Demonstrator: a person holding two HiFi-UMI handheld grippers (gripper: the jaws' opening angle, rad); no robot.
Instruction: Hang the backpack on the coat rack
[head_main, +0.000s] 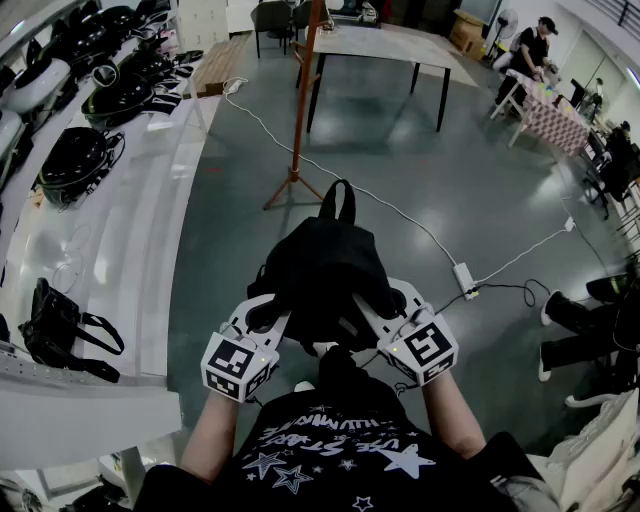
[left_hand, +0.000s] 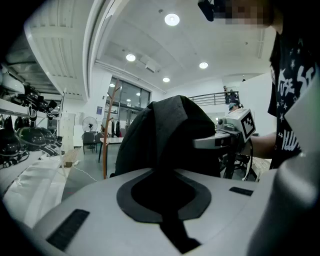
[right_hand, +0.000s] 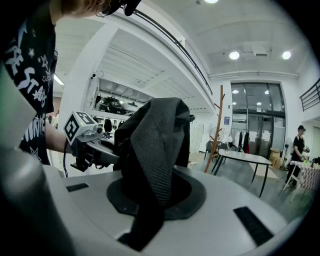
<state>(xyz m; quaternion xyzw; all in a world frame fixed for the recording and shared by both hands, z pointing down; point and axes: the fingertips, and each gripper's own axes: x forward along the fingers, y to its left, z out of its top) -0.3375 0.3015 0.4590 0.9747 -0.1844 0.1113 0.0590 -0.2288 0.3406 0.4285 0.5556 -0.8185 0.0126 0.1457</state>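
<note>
Though the head view hides it, both gripper views show jaws clamped on the backpack (head_main: 320, 265).

Black backpack (head_main: 320, 265), mesh-weave strap (right_hand: 155, 150); my left gripper (head_main: 268, 315) and right gripper (head_main: 385, 305), white with black-and-white square markers (head_main: 233, 362); beyond the backpack I see a reddish-brown coat rack (head_main: 300, 100), grey floor (head_main: 400, 180).

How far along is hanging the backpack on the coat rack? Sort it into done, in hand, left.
Done: the left hand-held gripper and right hand-held gripper grip the backpack clear of the floor. In hand: holding it out front. Left: reaching the coat rack, which stands ahead and apart, and hanging it.
</note>
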